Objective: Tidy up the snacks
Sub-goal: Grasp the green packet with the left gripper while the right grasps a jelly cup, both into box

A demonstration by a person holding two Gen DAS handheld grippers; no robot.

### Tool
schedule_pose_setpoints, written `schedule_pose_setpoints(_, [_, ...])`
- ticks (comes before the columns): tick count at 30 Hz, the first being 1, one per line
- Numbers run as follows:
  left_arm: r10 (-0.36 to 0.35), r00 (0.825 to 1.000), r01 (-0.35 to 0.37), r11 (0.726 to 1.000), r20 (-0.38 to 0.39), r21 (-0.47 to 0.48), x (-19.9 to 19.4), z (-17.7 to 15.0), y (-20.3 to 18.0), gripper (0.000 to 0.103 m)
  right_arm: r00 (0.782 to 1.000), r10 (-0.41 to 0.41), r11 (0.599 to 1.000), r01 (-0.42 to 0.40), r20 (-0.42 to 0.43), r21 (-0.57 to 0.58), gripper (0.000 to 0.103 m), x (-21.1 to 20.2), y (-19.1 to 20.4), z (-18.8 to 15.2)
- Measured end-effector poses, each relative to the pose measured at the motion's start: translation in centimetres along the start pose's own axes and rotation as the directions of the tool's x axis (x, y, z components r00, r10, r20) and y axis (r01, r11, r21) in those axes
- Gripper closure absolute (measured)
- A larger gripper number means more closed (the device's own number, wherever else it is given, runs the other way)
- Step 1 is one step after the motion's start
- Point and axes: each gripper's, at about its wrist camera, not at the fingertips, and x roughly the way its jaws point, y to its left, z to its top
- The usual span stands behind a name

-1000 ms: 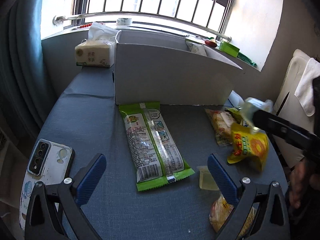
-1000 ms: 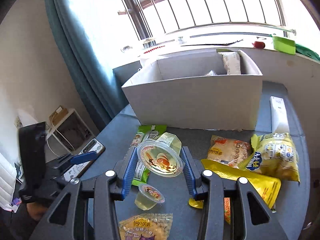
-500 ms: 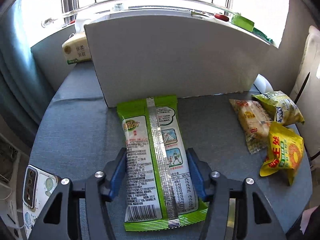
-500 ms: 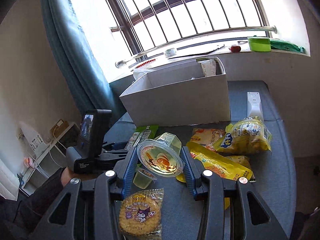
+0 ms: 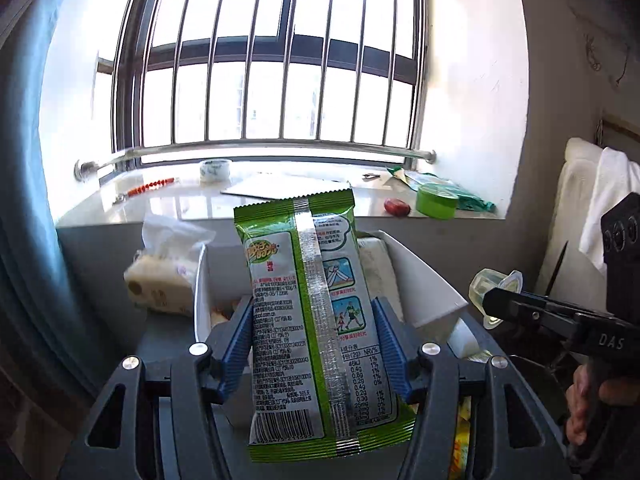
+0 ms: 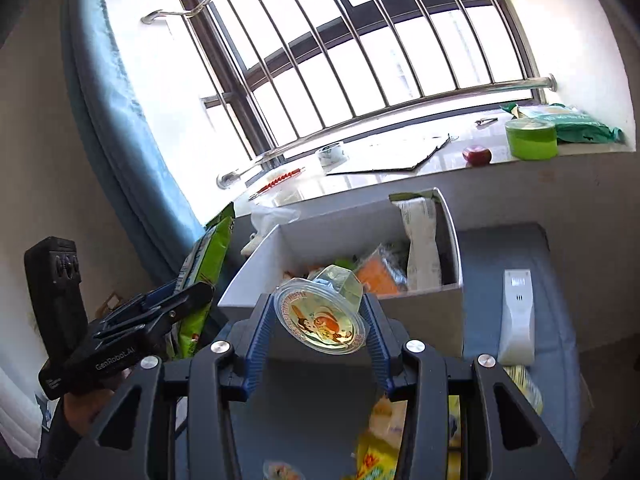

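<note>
My left gripper point(image 5: 314, 346) is shut on a long green snack packet point(image 5: 308, 320) and holds it upright, lifted in front of the white box point(image 5: 420, 280). The packet also shows in the right wrist view point(image 6: 204, 280). My right gripper point(image 6: 320, 332) is shut on a clear jelly cup point(image 6: 322, 314) with a printed foil lid, held up in front of the white box point(image 6: 420, 308). The cup and right gripper show in the left wrist view point(image 5: 494, 294) at the right. The box holds several snacks point(image 6: 376, 276) and a white packet point(image 6: 422, 244).
A tissue pack point(image 5: 164, 280) sits left of the box. A white remote point(image 6: 516, 316) lies on the blue table point(image 6: 560, 280) right of it. Yellow snack bags point(image 6: 376, 452) lie below the right gripper. The windowsill carries a green tub point(image 6: 530, 138), tape roll point(image 5: 215, 169) and a red object point(image 5: 397, 206).
My left gripper closed on the green packet and lifted it off the table to box height. My right gripper rose with the jelly cup and moved toward the box.
</note>
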Motion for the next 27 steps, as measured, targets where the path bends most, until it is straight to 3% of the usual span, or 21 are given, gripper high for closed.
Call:
schedule_pose_setpoints(3, [-0.024,0.999,0.023,0.999,-0.039,-0.024,3.8,3.3,0.4,0.040,0.998,-0.051,0.999,0.051,-0.028,0.005,0.055,3.4,-0.9,3.6])
schedule_pose_setpoints(7, [0.027,0.998,-0.026,1.000,-0.048,0.004,7.0,5.2,0.3,0.037,0.992,-0.111,0.993,0.112,-0.053,0.022,0.054,6.9,-2.6,6.3])
schedule_pose_setpoints(8, [0.031,0.998,-0.031,0.999,-0.060,-0.005,7.8,5.3,0.3,0.032,0.992,-0.109,0.993,0.112,-0.065,0.039,0.052,7.6,-3.2,6.7])
schedule_pose_setpoints(9, [0.028,0.996,-0.029,0.999,-0.088,-0.016,8.6,5.5,0.6,0.017,0.992,-0.101,0.993,0.105,-0.081,0.052,0.049,8.3,-3.6,7.0])
schedule_pose_setpoints(11, [0.055,0.992,-0.061,0.997,-0.111,-0.048,9.0,5.0,1.5,0.000,0.990,-0.101,0.991,0.108,-0.094,0.073,0.000,9.0,-4.1,7.2])
schedule_pose_setpoints(14, [0.019,0.994,-0.027,0.997,-0.105,-0.074,8.0,3.8,2.5,0.000,0.991,-0.127,0.989,0.129,-0.040,0.065,0.000,8.2,-4.0,7.1])
schedule_pose_setpoints(17, [0.048,0.994,-0.054,0.997,-0.096,-0.062,6.2,2.9,2.7,0.000,0.993,-0.118,0.991,0.119,-0.016,0.056,0.000,6.9,-3.6,6.7])
schedule_pose_setpoints(27, [-0.067,0.997,0.067,0.998,0.028,-0.004,-4.1,-1.2,0.3,0.000,0.997,-0.039,0.998,0.042,0.062,-0.040,0.000,-1.7,0.6,2.7])
